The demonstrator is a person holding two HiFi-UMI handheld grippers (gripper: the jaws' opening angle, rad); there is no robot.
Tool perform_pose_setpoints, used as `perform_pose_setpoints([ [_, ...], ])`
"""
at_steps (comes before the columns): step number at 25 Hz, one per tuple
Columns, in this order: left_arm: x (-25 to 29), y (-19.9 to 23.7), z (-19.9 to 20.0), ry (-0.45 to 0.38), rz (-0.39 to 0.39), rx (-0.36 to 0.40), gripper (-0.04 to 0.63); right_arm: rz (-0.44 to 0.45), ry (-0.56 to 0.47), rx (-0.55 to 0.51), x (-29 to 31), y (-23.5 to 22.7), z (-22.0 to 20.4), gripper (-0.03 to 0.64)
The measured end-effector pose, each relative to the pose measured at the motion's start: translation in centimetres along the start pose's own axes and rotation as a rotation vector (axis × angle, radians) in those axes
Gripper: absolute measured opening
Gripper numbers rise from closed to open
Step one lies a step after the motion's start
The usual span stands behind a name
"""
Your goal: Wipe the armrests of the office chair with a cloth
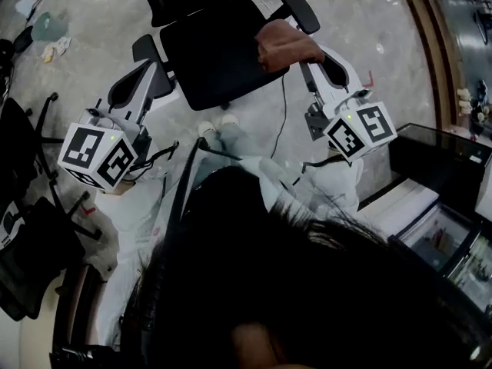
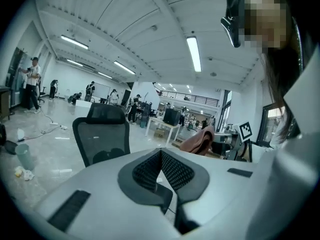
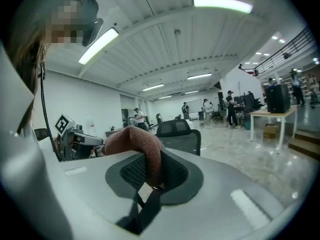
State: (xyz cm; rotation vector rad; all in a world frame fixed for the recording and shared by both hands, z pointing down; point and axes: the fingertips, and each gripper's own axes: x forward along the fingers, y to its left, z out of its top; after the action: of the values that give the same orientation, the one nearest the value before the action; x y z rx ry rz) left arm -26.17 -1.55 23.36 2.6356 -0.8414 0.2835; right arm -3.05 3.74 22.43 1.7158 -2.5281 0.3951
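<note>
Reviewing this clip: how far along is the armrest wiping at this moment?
Done: the cloth is picked up, clamped in the right gripper. In hand: it hangs beside the nearer armrest; contact is unclear. Remaining: neither armrest shows it has been wiped, the far armrest has no cloth on it, and the left gripper is shut and empty.

Bare floor [image 1: 361, 21] rings the office chair [image 1: 219, 60] (2 armrests [image 1: 297, 8] exposed); another chair [image 1: 31, 256] crowds left.
</note>
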Motion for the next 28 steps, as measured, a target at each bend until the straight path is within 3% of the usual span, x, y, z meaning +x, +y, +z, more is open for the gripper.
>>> perform_pose_setpoints([
  [6, 5.1, -1.6, 0.6, 0.009, -0.090, -0.022, 0.003, -0.224, -0.008, 0.066, -6.0, -5.1, -1.6, 0.043],
  [11, 8.0, -3.1, 0.8, 0.012, -0.123, -0.026, 0.003, -0.274, -0.032, 0.101, -7.4, -8.6, -2.6, 0.043],
  [17, 14.5, -4.6, 1.7, 0.005, -0.028, 0.001, 0.003, -0.193, -0.041, 0.127, -5.3, -17.3, -2.4, 0.043],
  [21, 20.5, -7.1, 3.1, -0.058, 0.082, -0.065, 0.003, -0.073, -0.012, 0.102, -3.8, -25.2, -1.2, 0.043],
  [25, 30.3, -12.2, 2.7, -0.097, 0.203, -0.096, 0.003, 0.054, 0.045, 0.082, -3.8, -36.7, -1.4, 0.043],
  [28, 34.7, -13.9, 2.4, -0.129, 0.267, -0.156, 0.003, 0.126, 0.095, 0.080, -2.8, -41.9, -1.7, 0.043],
])
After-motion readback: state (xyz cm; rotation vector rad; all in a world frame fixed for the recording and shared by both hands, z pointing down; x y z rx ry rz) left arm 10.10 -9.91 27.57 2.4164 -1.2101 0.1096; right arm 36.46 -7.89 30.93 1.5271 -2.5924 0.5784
